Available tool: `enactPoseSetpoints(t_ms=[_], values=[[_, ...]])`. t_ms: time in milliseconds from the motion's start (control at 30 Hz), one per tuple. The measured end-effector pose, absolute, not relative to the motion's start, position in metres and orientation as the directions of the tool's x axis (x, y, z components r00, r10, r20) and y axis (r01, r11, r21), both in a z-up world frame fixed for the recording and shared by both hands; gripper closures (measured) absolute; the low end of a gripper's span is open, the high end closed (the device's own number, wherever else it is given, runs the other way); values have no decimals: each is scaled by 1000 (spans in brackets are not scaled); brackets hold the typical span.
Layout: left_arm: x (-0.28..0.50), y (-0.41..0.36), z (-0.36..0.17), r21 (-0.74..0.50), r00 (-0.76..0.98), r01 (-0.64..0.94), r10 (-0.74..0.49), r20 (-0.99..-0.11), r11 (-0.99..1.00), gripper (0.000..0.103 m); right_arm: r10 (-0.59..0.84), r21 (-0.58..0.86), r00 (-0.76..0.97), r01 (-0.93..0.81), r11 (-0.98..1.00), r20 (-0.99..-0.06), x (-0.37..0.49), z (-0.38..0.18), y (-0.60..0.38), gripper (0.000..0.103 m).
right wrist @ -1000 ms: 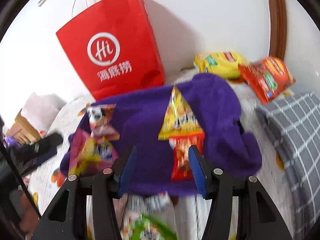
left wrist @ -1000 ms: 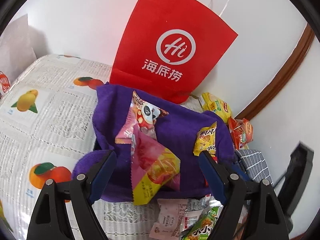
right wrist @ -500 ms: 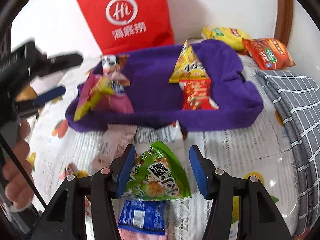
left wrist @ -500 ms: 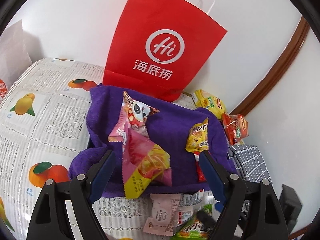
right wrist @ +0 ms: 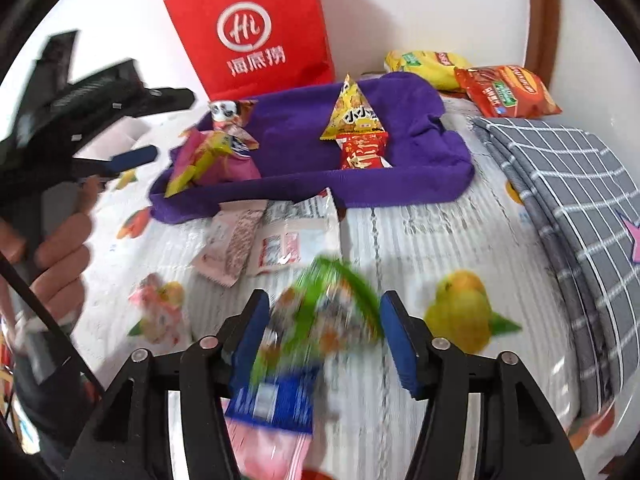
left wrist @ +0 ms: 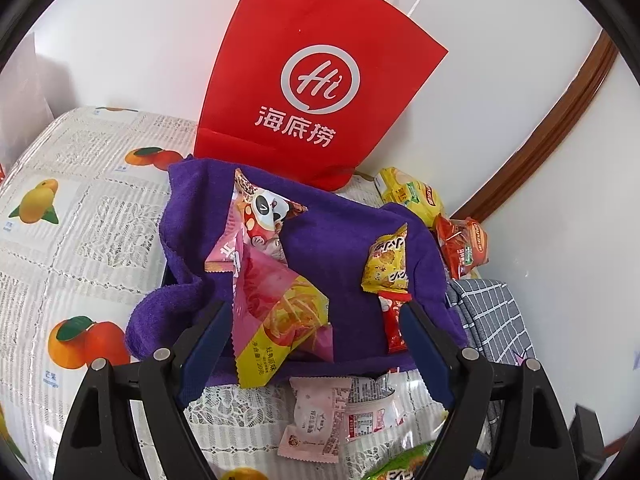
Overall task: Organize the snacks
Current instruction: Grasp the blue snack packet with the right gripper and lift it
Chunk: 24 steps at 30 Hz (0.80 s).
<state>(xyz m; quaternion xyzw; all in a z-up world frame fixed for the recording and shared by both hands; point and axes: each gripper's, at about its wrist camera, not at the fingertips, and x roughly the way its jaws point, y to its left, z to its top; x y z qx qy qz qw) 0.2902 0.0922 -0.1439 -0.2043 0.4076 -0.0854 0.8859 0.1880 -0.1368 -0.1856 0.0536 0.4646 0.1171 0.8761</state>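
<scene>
presumably to reach the purple fabric tray (right wrist: 400,184), the released right tongs (right wrist: 320,336) straddle a green snack packet (right wrist: 328,312), while the left tongs (left wrist: 316,340) hover released above it.

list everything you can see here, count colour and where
paper bag: 1, red, against the wall behind the tray
fabric tray: 1, purple, on the fruit-print cloth
snack packets in tray: 4; pink-yellow and panda at its left, yellow and red at its right
white-pink packets: 2, in front of the tray
green packet: 1, blurred, between the right gripper's fingers
blue packet: 1, below the green one
big bags: yellow and red, behind the tray
checked fabric: grey, right
left gripper: open, empty
right gripper: open
</scene>
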Motion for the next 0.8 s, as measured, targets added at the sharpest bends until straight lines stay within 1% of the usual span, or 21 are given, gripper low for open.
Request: enactPoseSetpoints(t_ms=[100, 133, 400, 467, 633, 700, 733, 767, 800], values=[[289, 92, -143, -434, 655, -11, -321, -684, 901, 19, 268, 225, 555, -145, 963, -788, 168, -181, -139, 42], [289, 91, -143, -428, 654, -11, -317, -686, 904, 19, 280, 237, 552, -151, 960, -785, 160, -182, -138, 40], [290, 89, -144, -423, 650, -4, -319, -690, 906, 19, 276, 242, 484, -132, 961, -830, 164, -215, -115, 40], [289, 89, -143, -420, 650, 1, -320, -690, 908, 19, 243, 212, 480, -119, 970, -843, 168, -221, -110, 40], [288, 89, -141, -429, 646, 10, -333, -687, 903, 19, 141, 93, 521, -117, 989, -842, 172, -225, -89, 40], [288, 88, -141, -423, 646, 15, -332, -687, 906, 19, 102, 38, 542, -128, 991, -834, 171, -227, -83, 47], [288, 87, -141, -417, 645, 17, -329, -690, 909, 19, 89, 19, 551, -131, 991, -830, 171, -228, -83, 55], [287, 86, -141, -408, 643, 18, -323, -695, 913, 19, 86, 11, 559, -136, 991, -824, 171, -227, -84, 66], [287, 86, -141, -400, 641, 20, -318, -698, 916, 19, 101, 24, 558, -144, 989, -824, 171, -226, -87, 74]])
